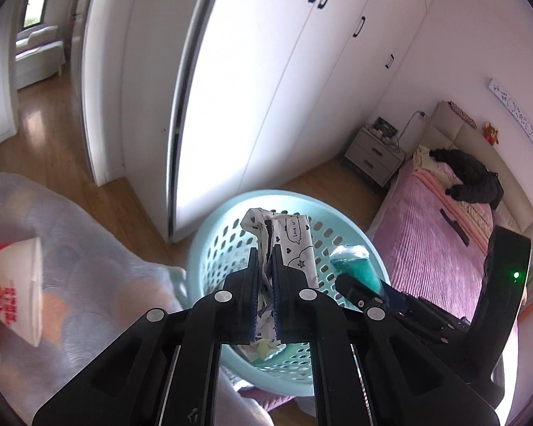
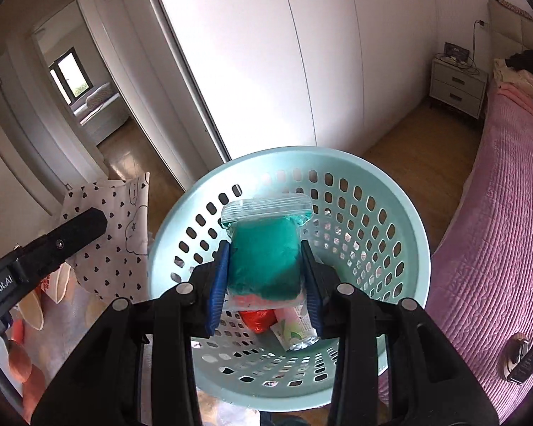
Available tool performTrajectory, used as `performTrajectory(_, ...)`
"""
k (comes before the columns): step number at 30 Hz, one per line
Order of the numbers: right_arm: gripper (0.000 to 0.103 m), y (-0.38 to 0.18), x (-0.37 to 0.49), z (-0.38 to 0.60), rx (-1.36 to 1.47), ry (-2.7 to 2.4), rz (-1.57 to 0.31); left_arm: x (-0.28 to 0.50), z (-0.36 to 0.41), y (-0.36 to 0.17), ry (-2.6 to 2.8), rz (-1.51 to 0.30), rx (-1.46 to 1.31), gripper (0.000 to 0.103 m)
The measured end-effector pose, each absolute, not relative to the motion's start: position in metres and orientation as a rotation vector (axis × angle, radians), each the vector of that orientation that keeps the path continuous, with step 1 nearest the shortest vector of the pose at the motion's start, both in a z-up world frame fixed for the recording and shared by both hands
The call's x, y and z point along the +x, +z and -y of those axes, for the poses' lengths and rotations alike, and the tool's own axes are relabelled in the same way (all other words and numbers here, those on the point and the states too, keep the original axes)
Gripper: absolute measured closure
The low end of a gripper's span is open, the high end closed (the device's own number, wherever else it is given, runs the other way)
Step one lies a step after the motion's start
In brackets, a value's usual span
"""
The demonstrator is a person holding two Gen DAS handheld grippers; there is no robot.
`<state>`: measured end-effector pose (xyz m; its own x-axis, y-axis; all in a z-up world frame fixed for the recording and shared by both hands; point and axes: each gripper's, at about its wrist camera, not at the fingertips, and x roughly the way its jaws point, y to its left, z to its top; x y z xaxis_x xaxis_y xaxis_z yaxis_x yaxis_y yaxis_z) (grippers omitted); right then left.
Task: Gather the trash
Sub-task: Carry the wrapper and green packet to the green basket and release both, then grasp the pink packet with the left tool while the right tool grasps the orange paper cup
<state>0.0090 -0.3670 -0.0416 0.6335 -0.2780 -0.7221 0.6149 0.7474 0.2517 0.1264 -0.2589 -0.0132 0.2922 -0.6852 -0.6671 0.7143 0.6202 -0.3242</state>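
A pink bed point(image 2: 490, 220) fills the right of both views, with a white wardrobe point(image 1: 252, 71) behind. Between them stands a pale blue basket point(image 2: 401, 191); only the right wrist view looks down into it, showing a red wrapper point(image 2: 257, 319) and a small packet point(image 2: 296, 330) on its bottom. The right gripper point(image 2: 264, 277) holds a green pouch point(image 2: 264, 259) over the basket, jaws pinching its sides. The left gripper point(image 1: 265, 284) has its jaws pressed on a heart-print wrapper point(image 1: 291, 241) by the rim. Only the left wrist view shows a paper cup point(image 1: 16, 284) at its left edge.
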Motion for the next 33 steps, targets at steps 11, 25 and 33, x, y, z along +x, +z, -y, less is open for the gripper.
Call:
performTrajectory(11, 0.047, -0.040, -0.005, 0.373, 0.561, -0.532, -0.684, 0.119, 0.241, -0.013, -0.954, -0.824, 0.031, 0.040)
performTrajectory(25, 0.047, 0.015, 0.020, 0.267, 0.407, -0.304, -0.621, 0.084, 0.101, 0.047, -0.788, -0.635, -0.051, 0.036)
performTrajectory(33, 0.047, 0.022, 0.061, 0.198, 0.285, -0.140, -0.645, 0.097, -0.007, 0.049, -0.504, -0.604, -0.094, 0.036)
